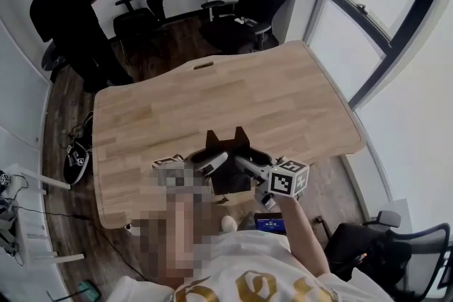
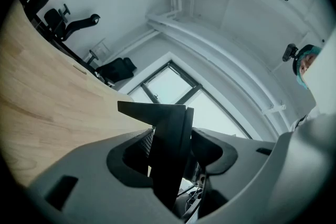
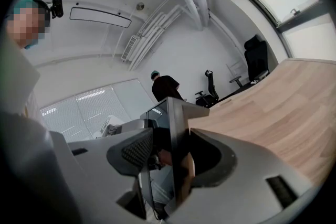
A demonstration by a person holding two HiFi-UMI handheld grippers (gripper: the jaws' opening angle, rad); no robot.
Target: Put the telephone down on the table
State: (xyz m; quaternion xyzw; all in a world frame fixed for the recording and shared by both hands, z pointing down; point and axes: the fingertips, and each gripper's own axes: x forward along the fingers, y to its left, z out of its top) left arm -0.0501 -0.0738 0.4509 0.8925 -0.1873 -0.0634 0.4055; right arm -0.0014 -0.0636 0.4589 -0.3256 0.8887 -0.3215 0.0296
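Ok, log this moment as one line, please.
left gripper: jaws shut on telephone | right gripper: jaws shut on telephone | telephone: held at near edge of table

Blk telephone (image 1: 228,159); light wood-grain table (image 1: 212,99); dk wood floor (image 1: 177,39).

Head view: I get only the top of the telephone (image 1: 228,146); the rest sinks behind the left gripper (image 1: 211,163) and right gripper (image 1: 249,167). A blur covers the left gripper's body at 7 o'clock. The frame edge cuts the chair (image 1: 396,251) at 4 o'clock. The blue-lit item (image 1: 270,224) at 5 o'clock and the floor clutter (image 1: 76,158) at 9 are too small to identify.
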